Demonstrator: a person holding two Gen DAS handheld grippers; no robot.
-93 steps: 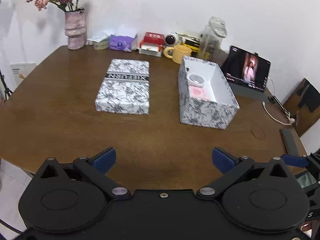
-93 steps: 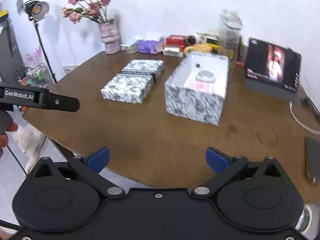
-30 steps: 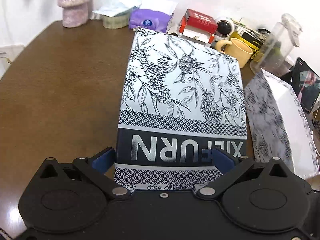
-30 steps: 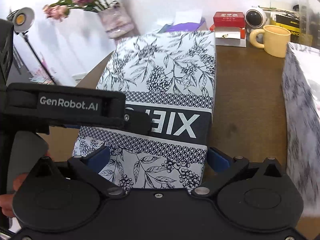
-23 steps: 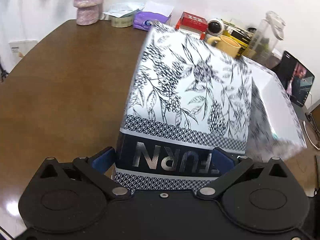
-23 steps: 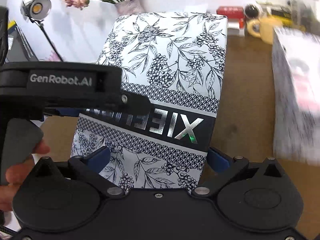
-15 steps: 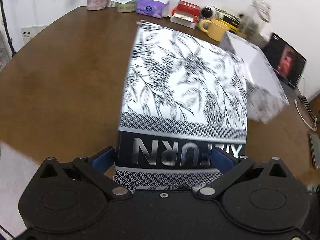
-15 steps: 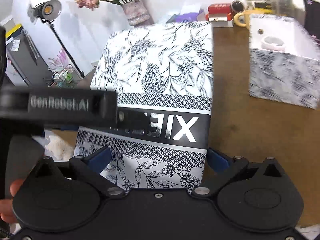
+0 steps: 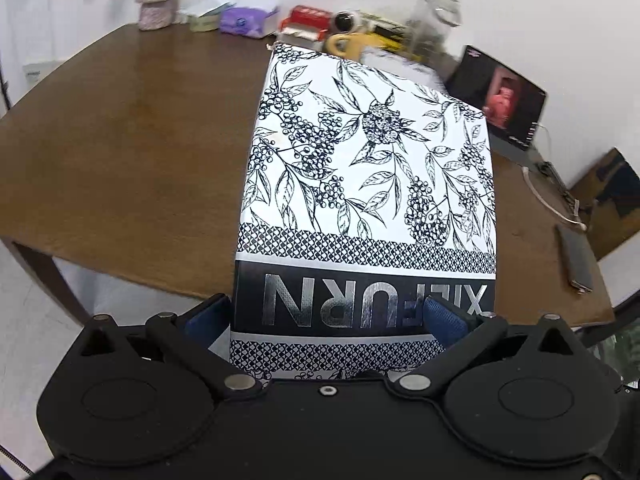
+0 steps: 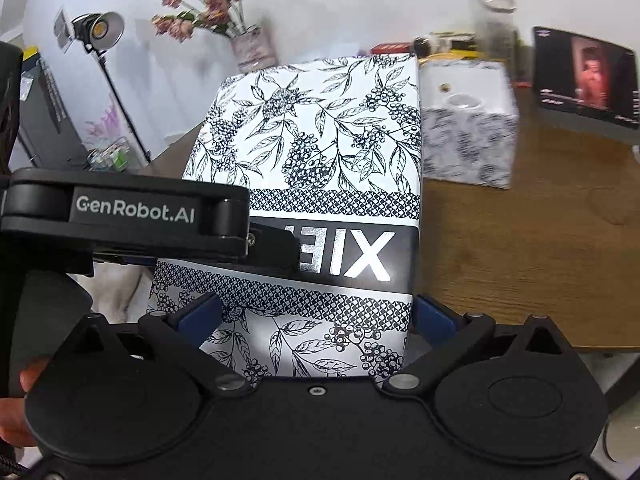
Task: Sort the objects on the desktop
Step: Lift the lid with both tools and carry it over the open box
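Observation:
A floral black-and-white box lid [image 9: 368, 184] with a black lettered band hangs tilted above the table's near edge. My left gripper [image 9: 326, 316] is shut on its two long sides at the band. My right gripper [image 10: 316, 314] is shut on the same lid [image 10: 320, 152] a little nearer its end. In the right wrist view the left gripper's body [image 10: 132, 216] crosses the lid, with a hand [image 10: 16, 408] below it. The matching open box [image 10: 468, 140] stands on the table beyond, and a white ring-shaped item [image 10: 460, 102] lies inside. The lid hides most of that box in the left wrist view.
A tablet [image 10: 584, 76] with a lit screen stands at the right. Along the back wall are a yellow mug [image 9: 344, 42], a glass jar [image 9: 436, 16], a red box [image 9: 308, 24] and a flower vase [image 10: 252, 48]. A phone [image 9: 576, 260] lies near the right edge.
Both grippers closed on the lid and lifted it off the table. In the last half second the lid has swung into line with the open box, which now sits right behind it.

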